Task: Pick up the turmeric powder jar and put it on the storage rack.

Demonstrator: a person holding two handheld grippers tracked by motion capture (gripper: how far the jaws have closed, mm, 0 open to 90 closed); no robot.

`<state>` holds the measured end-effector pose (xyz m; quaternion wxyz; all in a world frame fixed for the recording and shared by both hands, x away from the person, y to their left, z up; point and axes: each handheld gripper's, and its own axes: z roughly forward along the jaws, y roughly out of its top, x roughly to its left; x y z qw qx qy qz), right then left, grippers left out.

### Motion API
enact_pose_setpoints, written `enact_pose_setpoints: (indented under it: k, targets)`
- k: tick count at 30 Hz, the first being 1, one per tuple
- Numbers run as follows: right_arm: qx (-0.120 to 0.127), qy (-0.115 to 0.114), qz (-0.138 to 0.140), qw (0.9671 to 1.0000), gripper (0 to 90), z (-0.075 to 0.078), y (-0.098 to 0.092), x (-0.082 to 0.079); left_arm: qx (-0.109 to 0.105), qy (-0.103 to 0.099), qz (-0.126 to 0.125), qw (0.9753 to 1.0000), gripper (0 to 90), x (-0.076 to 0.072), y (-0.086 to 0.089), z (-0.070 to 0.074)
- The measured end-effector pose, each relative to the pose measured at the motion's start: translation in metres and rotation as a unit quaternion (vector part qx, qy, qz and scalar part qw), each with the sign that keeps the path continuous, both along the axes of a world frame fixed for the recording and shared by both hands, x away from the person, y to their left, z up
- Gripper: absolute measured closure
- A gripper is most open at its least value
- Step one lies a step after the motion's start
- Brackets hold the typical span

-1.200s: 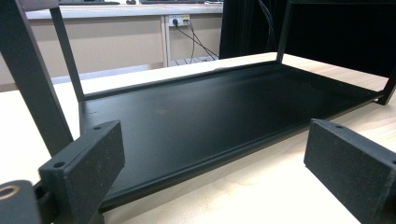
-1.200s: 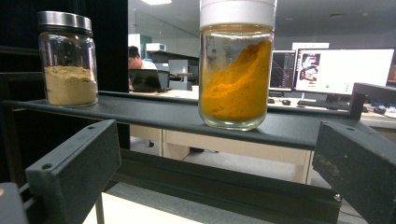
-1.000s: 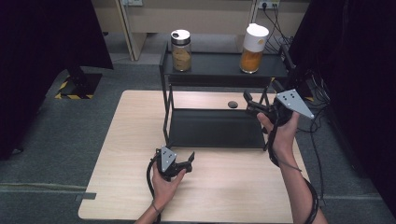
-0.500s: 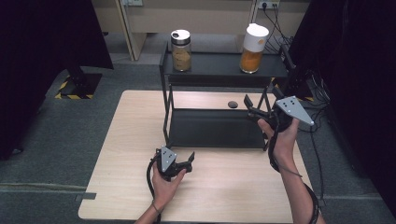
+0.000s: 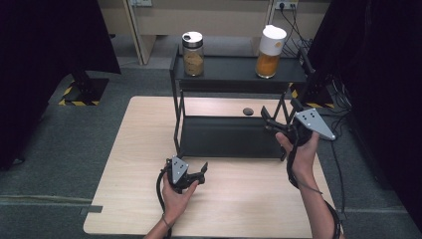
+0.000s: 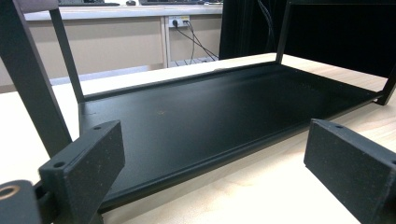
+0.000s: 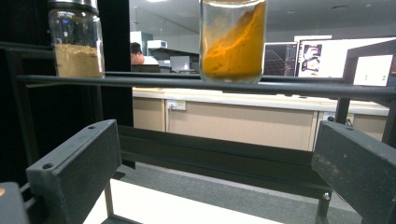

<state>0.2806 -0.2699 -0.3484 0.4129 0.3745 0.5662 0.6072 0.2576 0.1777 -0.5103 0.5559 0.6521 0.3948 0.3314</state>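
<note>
Raising our right tongs (image 5: 278, 118), spread and empty, toward the orange-powder jar (image 5: 269, 51) standing on the rack's top shelf (image 5: 229, 69); left tongs (image 5: 196, 172) spread, idle over the table (image 5: 129, 164). Nothing grasped yet.

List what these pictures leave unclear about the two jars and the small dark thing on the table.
- Orange jar: right gripper view cuts off its lid at the top edge.
- Tan jar: same view; the shelf rail hides its base.
- Small dark object: high view; too small to identify.
- Jar labels: none readable from the high view.
- Right gripper: high view; the rack blends with its jaws.
</note>
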Motion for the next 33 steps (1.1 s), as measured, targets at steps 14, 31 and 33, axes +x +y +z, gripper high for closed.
enact_pose_setpoints:
  k: [14,31,33]
  targets:
    - [0.0,0.006,-0.002,1.0,1.6,-0.009,-0.004,-0.005,0.001,-0.001,0.0,1.0,4.4,0.0,0.0,0.0]
    - [0.0,0.019,-0.001,0.9998,1.7,-0.023,-0.008,-0.011,0.002,-0.001,0.0,1.0,4.4,0.0,-0.001,0.0]
    - [0.002,0.021,-0.001,0.9998,1.7,-0.025,-0.008,-0.011,0.001,-0.001,0.0,1.0,4.4,0.0,-0.001,0.0]
